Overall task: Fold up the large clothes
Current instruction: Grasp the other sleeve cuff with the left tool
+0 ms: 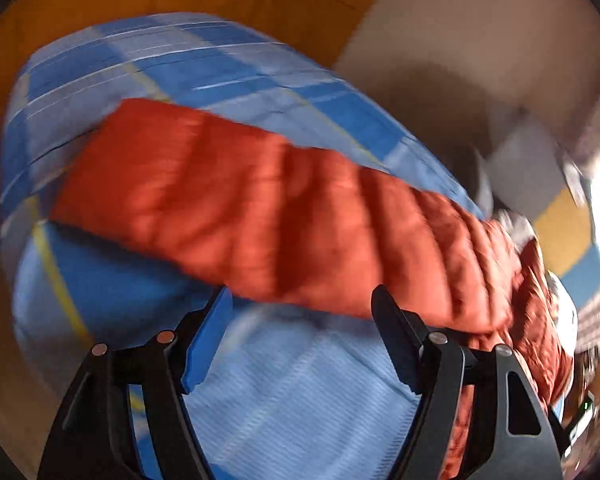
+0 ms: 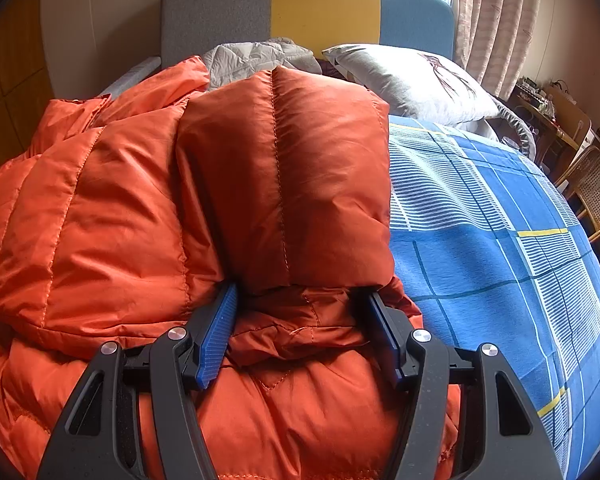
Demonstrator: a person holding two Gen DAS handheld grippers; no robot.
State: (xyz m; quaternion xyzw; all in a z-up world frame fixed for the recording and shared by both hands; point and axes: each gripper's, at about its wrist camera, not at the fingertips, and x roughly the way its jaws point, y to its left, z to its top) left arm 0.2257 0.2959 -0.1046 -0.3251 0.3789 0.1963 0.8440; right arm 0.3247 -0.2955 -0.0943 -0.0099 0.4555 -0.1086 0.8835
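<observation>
**Jacket part-folded, hood end left to finish**

Orange quilted puffer jacket [image 2: 100,200] lies on the blue checked bedspread [image 2: 500,260], one long panel already laid over the body. Left hand-held gripper [image 1: 302,300] hangs apart and empty just short of the jacket's near edge. Right hand-held gripper [image 2: 300,292] straddles the padded hood [image 2: 284,180]; I cannot tell whether it pinches. Judged roughly half done.
</observation>
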